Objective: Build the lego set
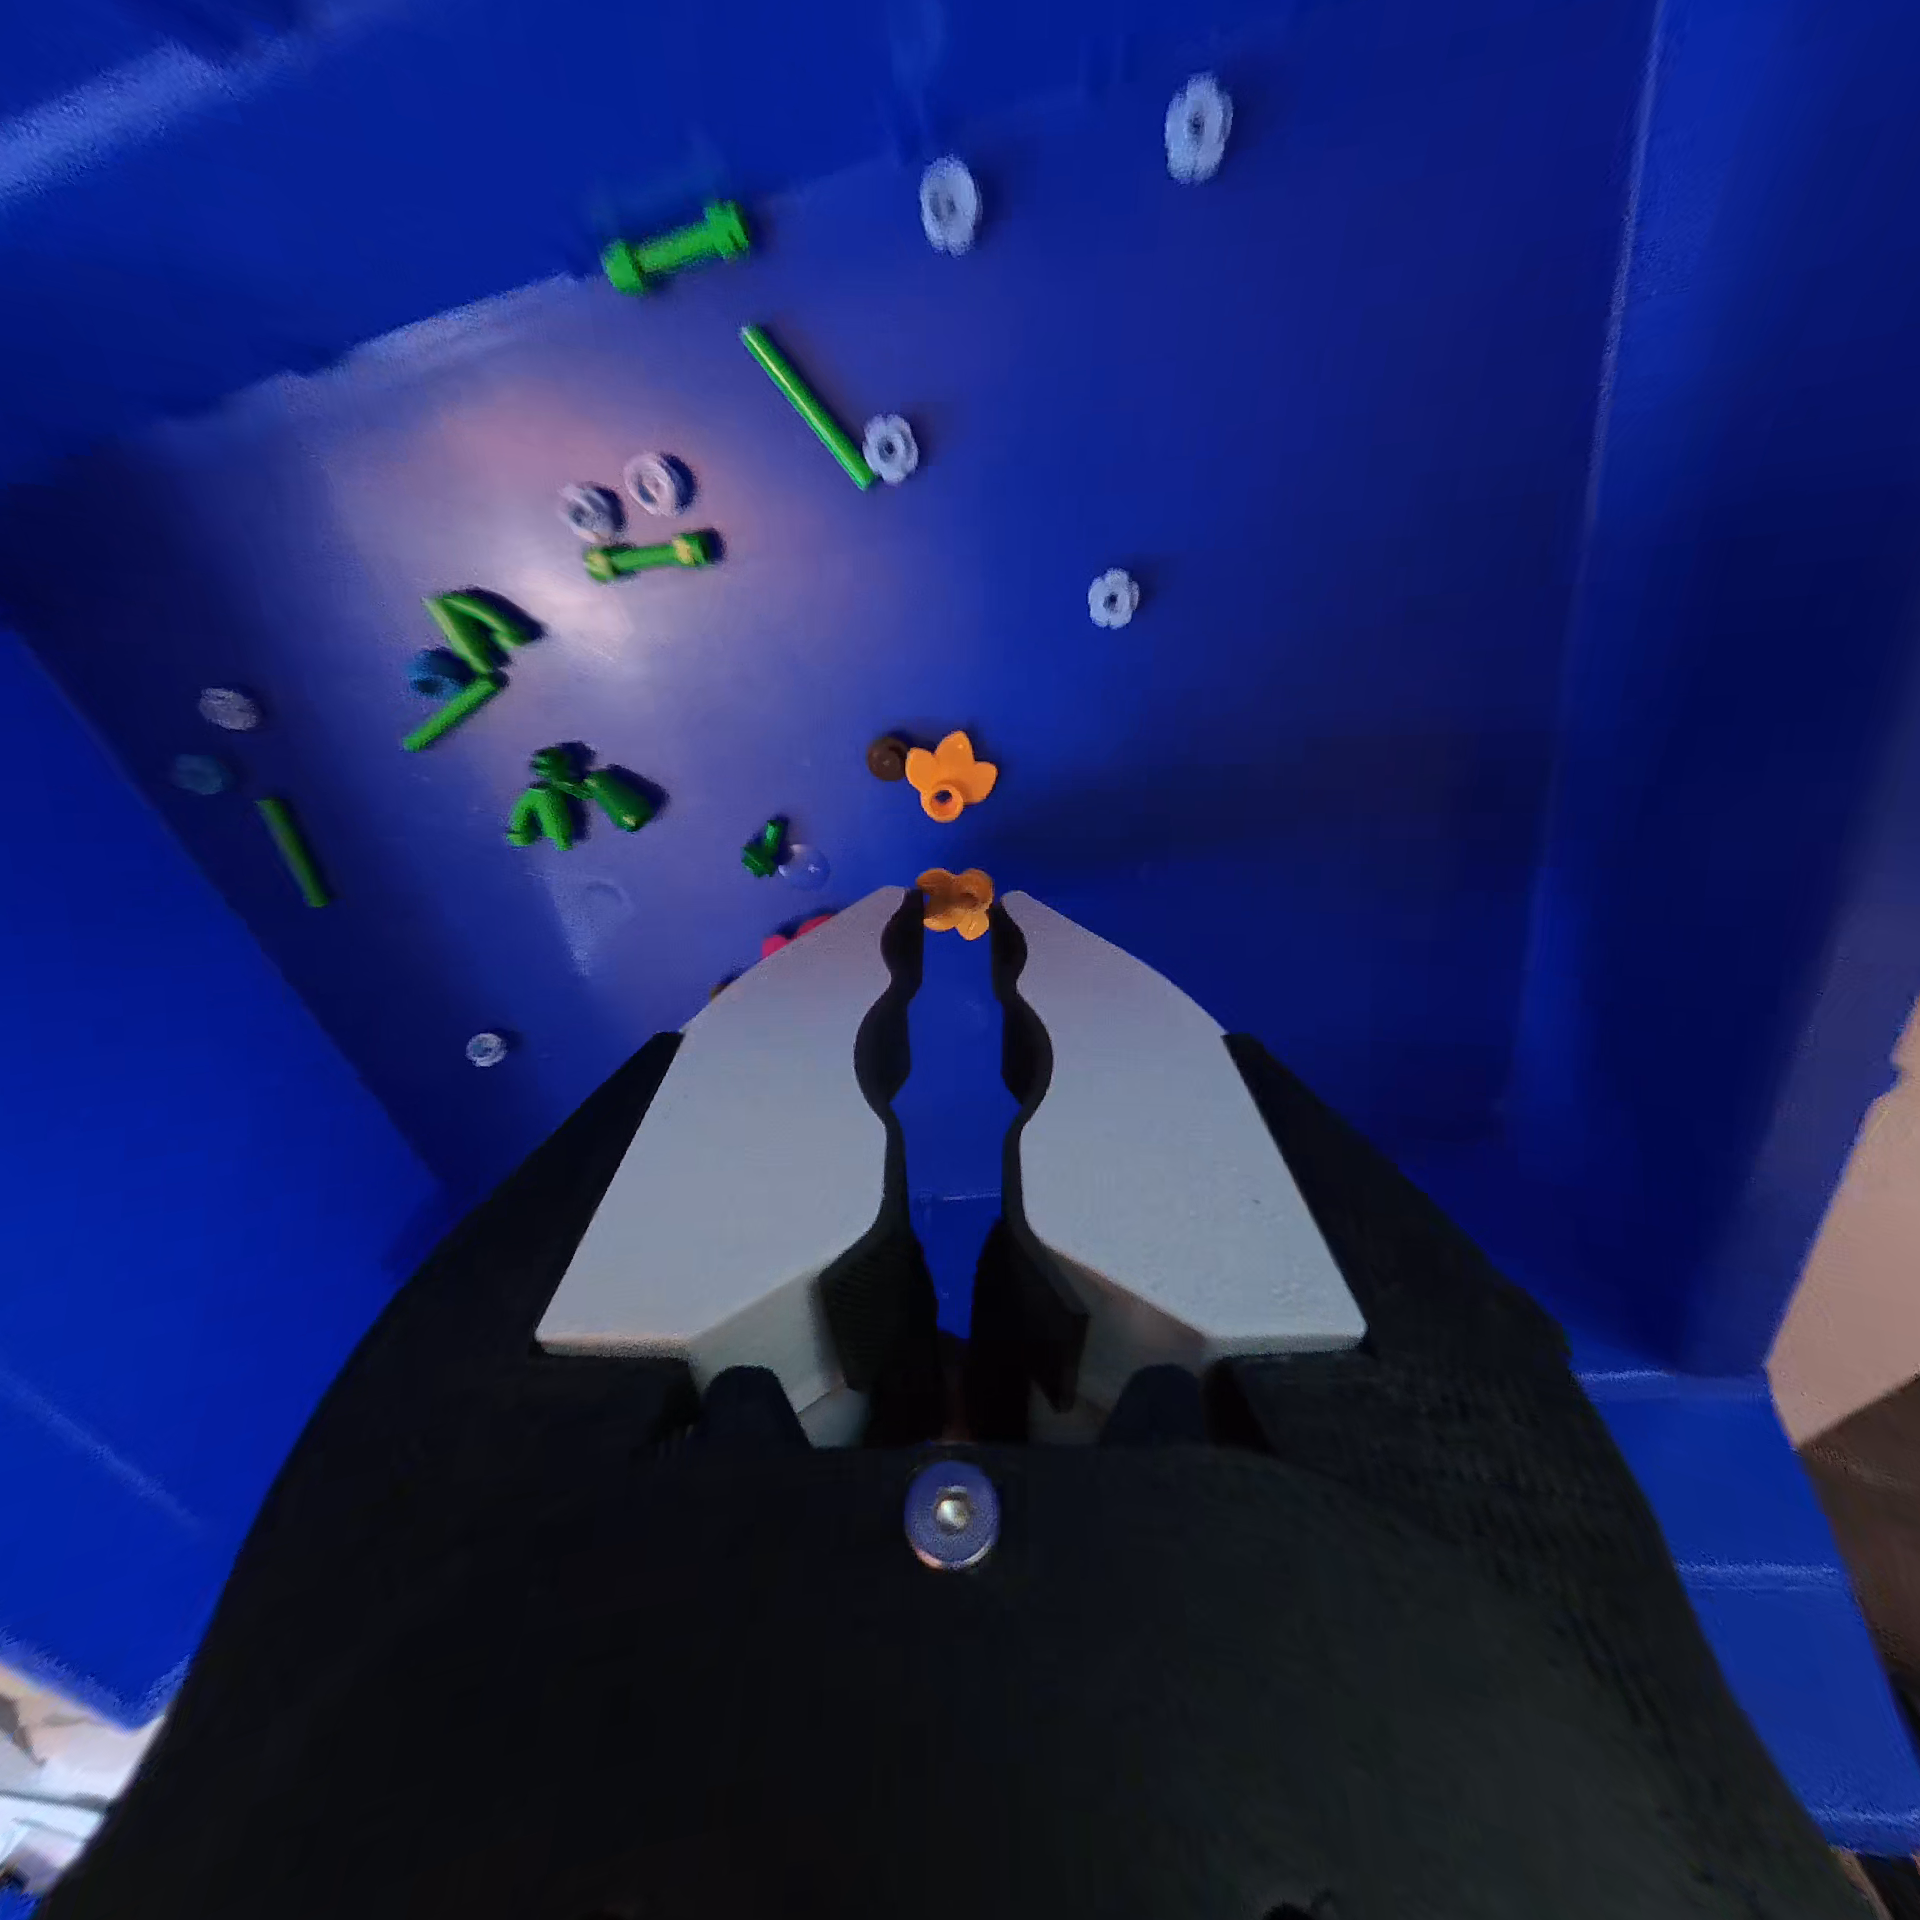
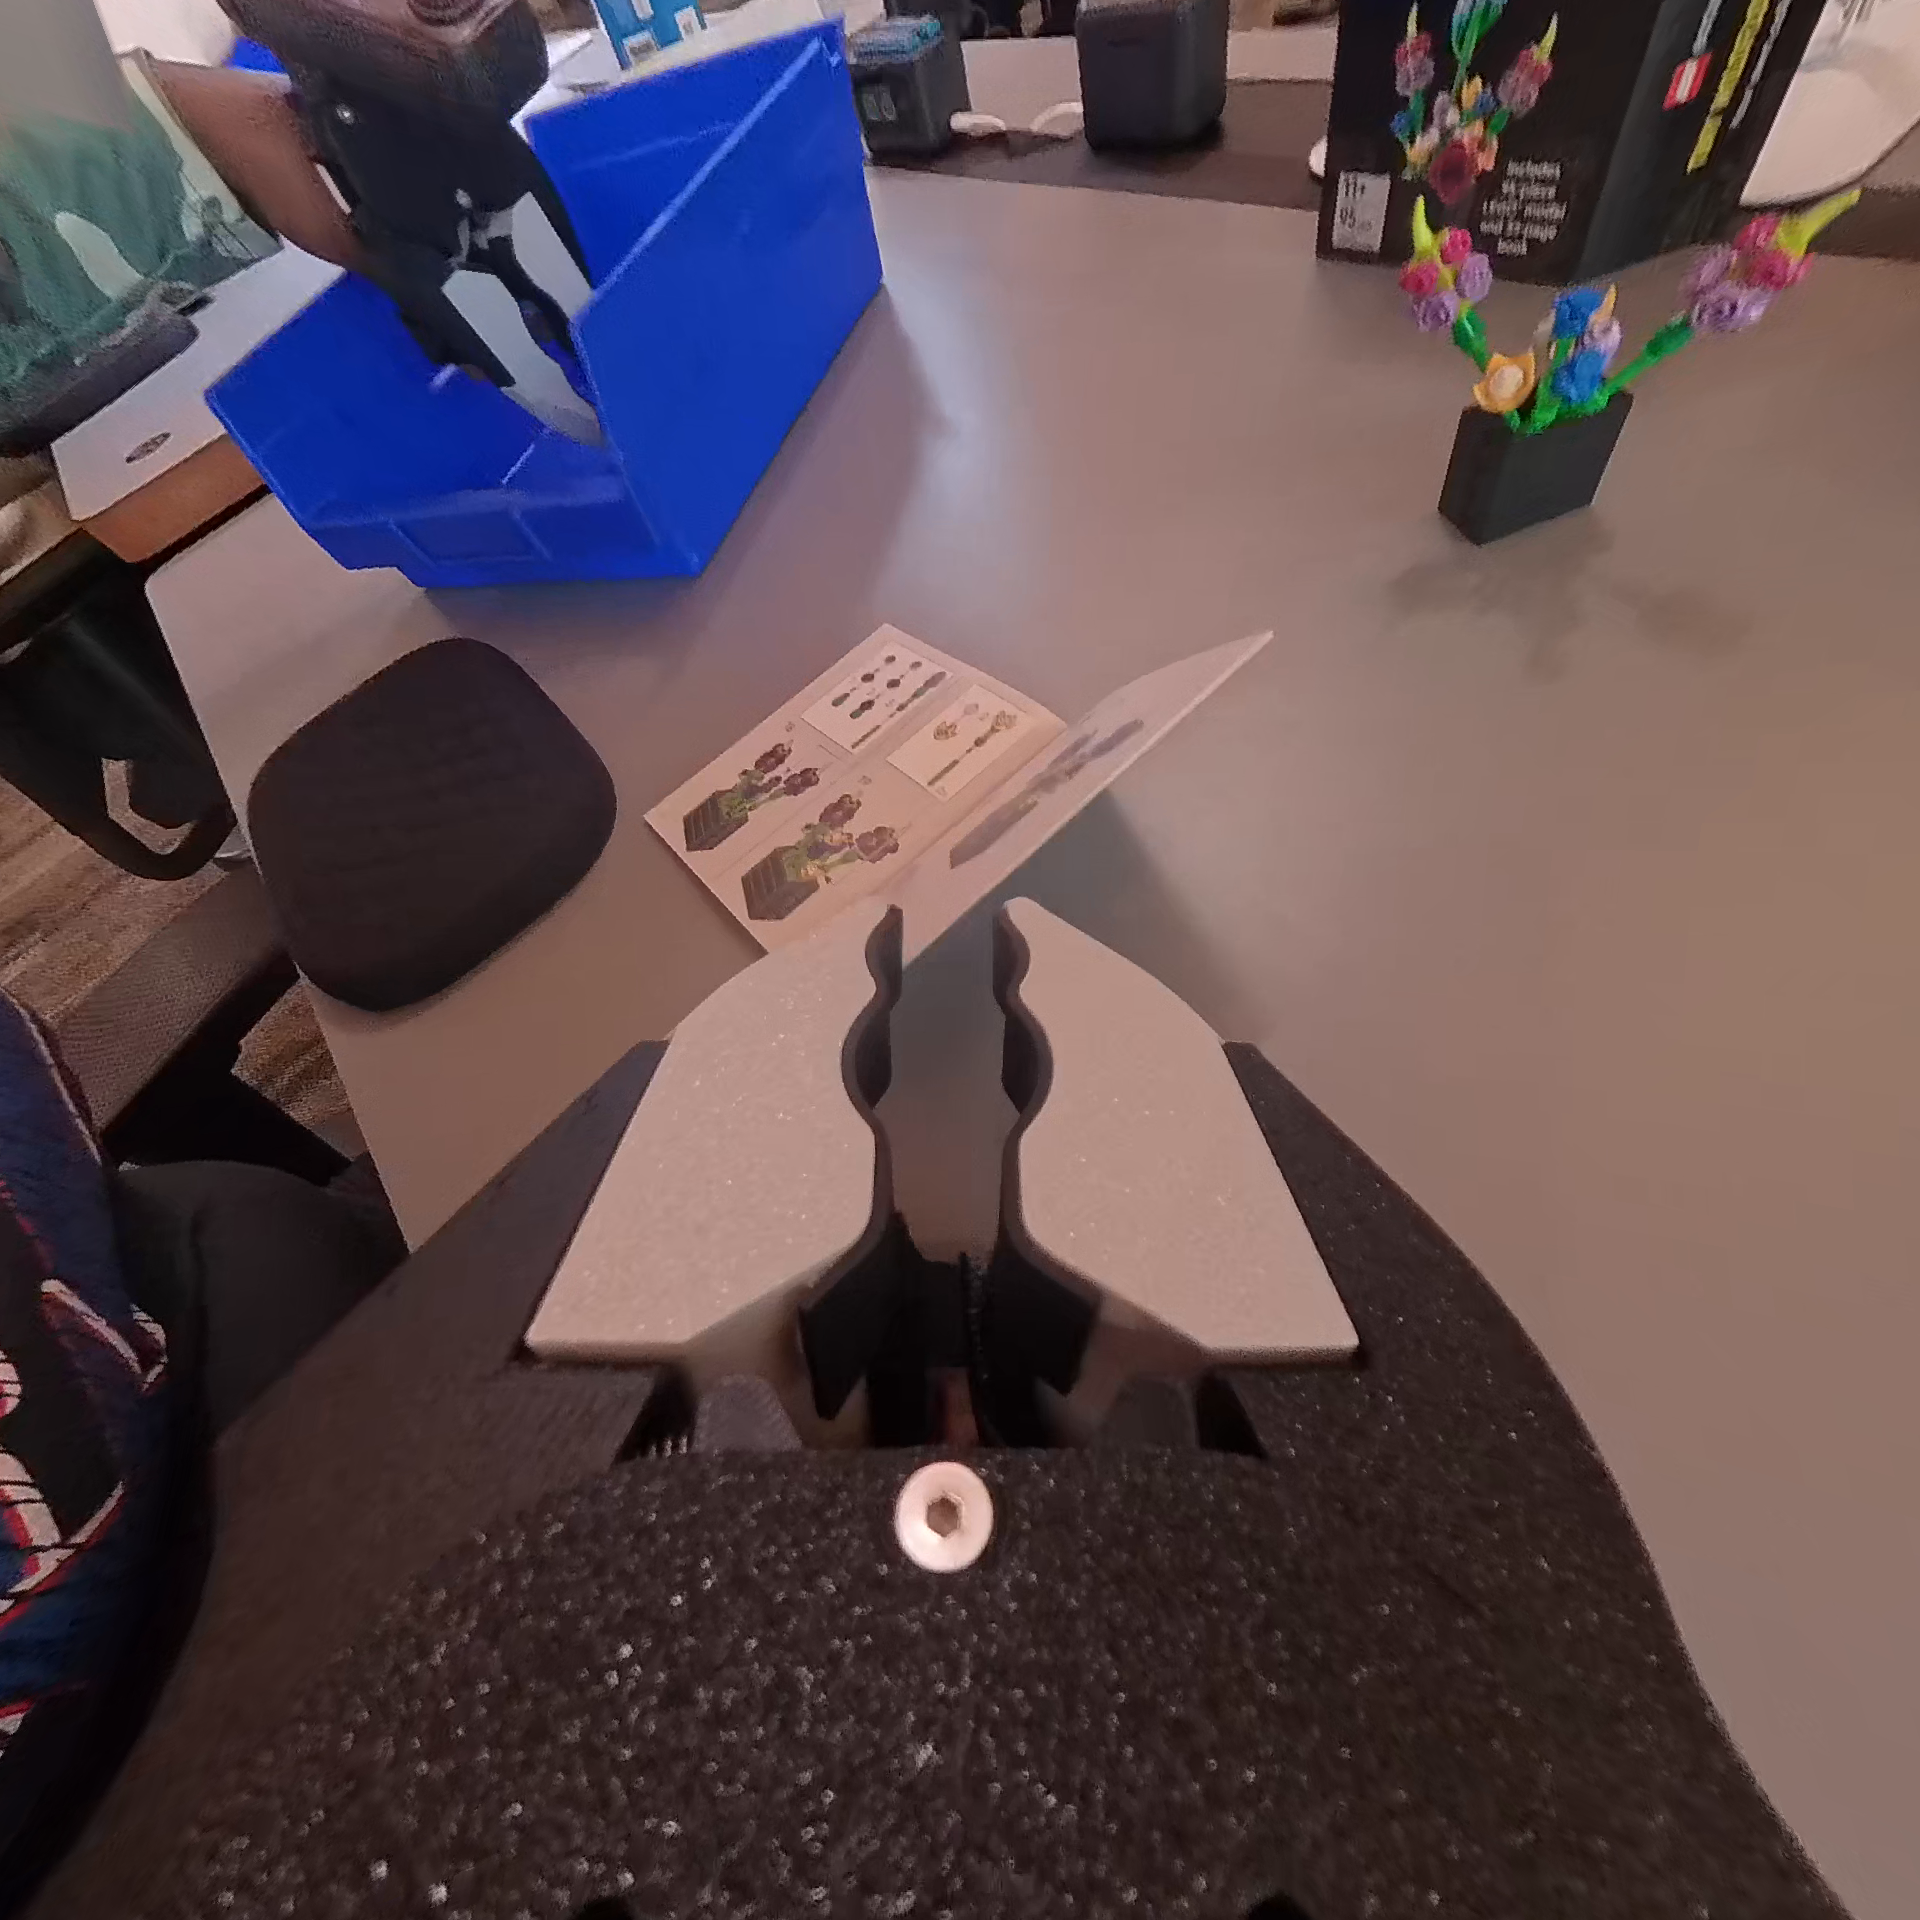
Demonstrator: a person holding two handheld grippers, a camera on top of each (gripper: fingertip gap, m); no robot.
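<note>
Over at the far left of the grey table (image 2: 1299,790) sits a blue bin (image 2: 727,343), and the left gripper (image 1: 954,906) is reached down into it, its grey fingers (image 1: 769,1122) pinching a small orange flower piece (image 1: 956,900) at their very tips. Just beyond lies a second orange flower piece (image 1: 948,777) with a tiny brown stud (image 1: 886,758) touching its side. Scattered across the bin floor (image 1: 1299,831) are green stems (image 1: 806,407), a green bar with knobbed ends (image 1: 675,249), curled green leaf bits (image 1: 577,800) and several pale, see-through round pieces (image 1: 1114,598), some smeared by blur. Something pink and red (image 1: 795,930) peeks out behind the left finger, mostly hidden, so I cannot tell what it is. The right gripper (image 2: 945,920) hovers above the table with its jaws parted and nothing between them. Right past its tips an instruction booklet (image 2: 883,769) lies open, one page standing up at a slant. A black chair seat (image 2: 426,821) is tucked against the table's near edge. Far right, a partly built bouquet (image 2: 1558,343) stands in a black block base (image 2: 1527,468), near the dark set box (image 2: 1538,135) behind it. Seen from this side, the bin's walls hide the left gripper's tips.
</note>
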